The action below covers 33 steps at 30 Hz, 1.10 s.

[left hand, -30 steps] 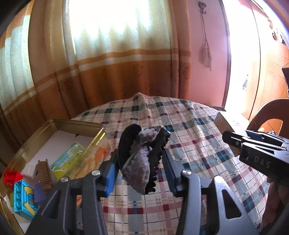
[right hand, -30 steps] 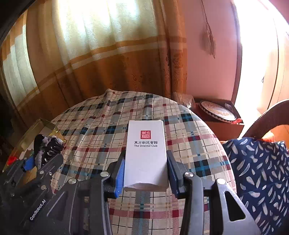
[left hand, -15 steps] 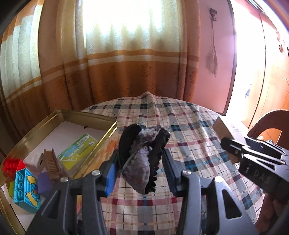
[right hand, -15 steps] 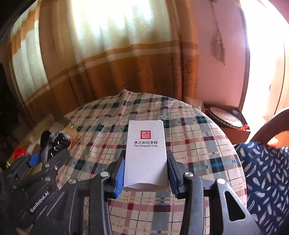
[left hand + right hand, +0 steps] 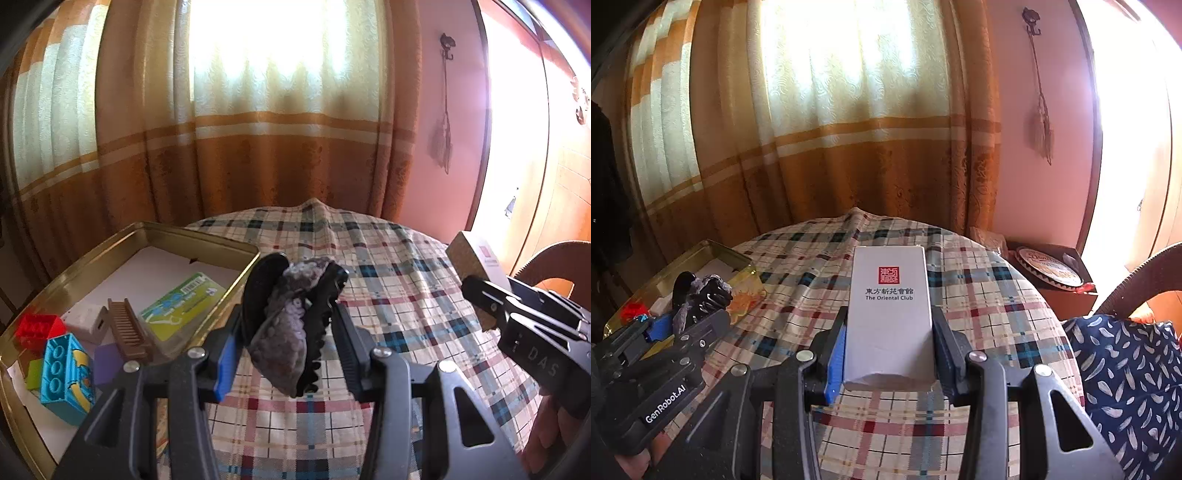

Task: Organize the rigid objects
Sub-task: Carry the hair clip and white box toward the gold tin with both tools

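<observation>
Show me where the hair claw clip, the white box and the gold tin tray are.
hair claw clip (image 5: 291, 325): left wrist view, purple fabric middle.
white box (image 5: 889, 314): right wrist view, front face.
gold tin tray (image 5: 199, 236): left wrist view, far rim.

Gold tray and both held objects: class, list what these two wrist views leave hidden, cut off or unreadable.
- Gold tray, left wrist view: near corner cut off by the frame edge and the left gripper.
- Green packet: print too small.
- White box, right wrist view: underside hidden; right gripper fingers cover its sides.
- Hair claw: lower teeth behind its purple cloth.
</observation>
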Each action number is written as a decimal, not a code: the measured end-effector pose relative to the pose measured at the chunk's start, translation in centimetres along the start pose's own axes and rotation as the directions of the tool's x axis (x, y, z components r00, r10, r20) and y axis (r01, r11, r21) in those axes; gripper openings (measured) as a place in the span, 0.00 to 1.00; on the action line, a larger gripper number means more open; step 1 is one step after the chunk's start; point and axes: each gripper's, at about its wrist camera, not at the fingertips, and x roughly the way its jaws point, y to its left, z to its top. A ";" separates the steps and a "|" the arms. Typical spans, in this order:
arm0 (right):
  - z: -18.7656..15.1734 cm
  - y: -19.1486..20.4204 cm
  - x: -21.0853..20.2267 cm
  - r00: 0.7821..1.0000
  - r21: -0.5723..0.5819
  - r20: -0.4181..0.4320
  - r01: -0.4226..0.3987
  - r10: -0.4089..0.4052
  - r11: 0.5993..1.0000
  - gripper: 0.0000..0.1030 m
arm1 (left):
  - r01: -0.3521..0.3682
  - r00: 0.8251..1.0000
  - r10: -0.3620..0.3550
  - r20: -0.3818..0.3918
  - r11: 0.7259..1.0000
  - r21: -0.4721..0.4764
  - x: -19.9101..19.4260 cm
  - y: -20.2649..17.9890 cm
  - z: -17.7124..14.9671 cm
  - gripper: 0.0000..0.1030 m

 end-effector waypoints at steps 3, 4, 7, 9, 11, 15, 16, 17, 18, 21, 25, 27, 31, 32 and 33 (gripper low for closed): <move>0.1 0.4 -0.2 1.000 -0.010 0.007 -0.004 0.005 1.000 0.43 | 0.000 1.000 0.000 0.011 1.000 0.000 -0.5 0.2 0.0 0.45; 0.0 0.6 -0.2 1.000 -0.015 0.007 -0.007 0.007 1.000 0.43 | -0.002 1.000 0.002 0.015 1.000 0.001 -0.7 0.3 0.0 0.45; -0.1 1.2 -0.4 1.000 -0.026 0.011 -0.016 0.016 1.000 0.43 | -0.007 1.000 0.007 0.025 1.000 0.002 -1.2 0.5 -0.1 0.45; -0.2 1.6 -0.6 1.000 -0.032 0.012 -0.024 0.024 0.999 0.43 | -0.011 1.000 0.011 0.027 1.000 0.002 -1.5 0.7 -0.2 0.45; -0.4 2.1 -0.7 0.999 -0.040 0.011 -0.031 0.032 0.999 0.43 | -0.011 0.999 0.012 0.033 1.000 -0.006 -1.9 1.1 -0.3 0.45; -0.5 2.7 -1.0 0.999 -0.049 0.019 -0.040 0.041 0.998 0.43 | -0.014 0.999 0.014 0.039 1.000 -0.011 -2.3 1.4 -0.4 0.45; -0.5 2.8 -1.1 0.999 -0.051 0.019 -0.040 0.041 0.998 0.43 | -0.017 0.999 0.017 0.045 1.000 -0.010 -2.5 1.5 -0.5 0.45; -0.5 2.8 -1.1 0.999 -0.053 0.020 -0.041 0.042 0.998 0.43 | -0.017 0.999 0.017 0.048 1.000 -0.009 -2.7 1.5 -0.6 0.45; -0.5 2.9 -1.1 0.999 -0.053 0.022 -0.043 0.044 0.998 0.43 | -0.018 0.999 0.018 0.049 1.000 -0.008 -2.7 1.5 -0.6 0.45; -0.6 3.4 -1.4 0.998 -0.062 0.025 -0.052 0.054 0.997 0.43 | -0.023 0.998 0.024 0.063 1.000 -0.009 -3.2 1.6 -0.8 0.45; -0.9 4.2 -1.6 0.997 -0.076 0.025 -0.066 0.068 0.995 0.43 | -0.022 0.997 0.023 0.070 1.000 -0.012 -3.5 1.8 -0.9 0.45; -1.0 4.7 -1.7 0.997 -0.086 0.024 -0.071 0.074 0.994 0.43 | -0.022 0.997 0.023 0.072 1.000 -0.012 -3.7 2.0 -0.9 0.45; -1.2 5.4 -1.9 0.996 -0.095 0.027 -0.082 0.085 0.992 0.43 | -0.028 0.997 0.029 0.073 0.999 -0.019 -3.8 2.3 -1.1 0.45; -1.2 5.5 -1.9 0.996 -0.099 0.025 -0.084 0.087 0.992 0.43 | -0.030 0.997 0.031 0.072 0.999 -0.021 -3.9 2.5 -1.1 0.45; -1.3 5.6 -1.9 0.996 -0.101 0.024 -0.087 0.090 0.991 0.43 | -0.031 0.997 0.032 0.073 0.999 -0.021 -3.9 2.5 -1.1 0.45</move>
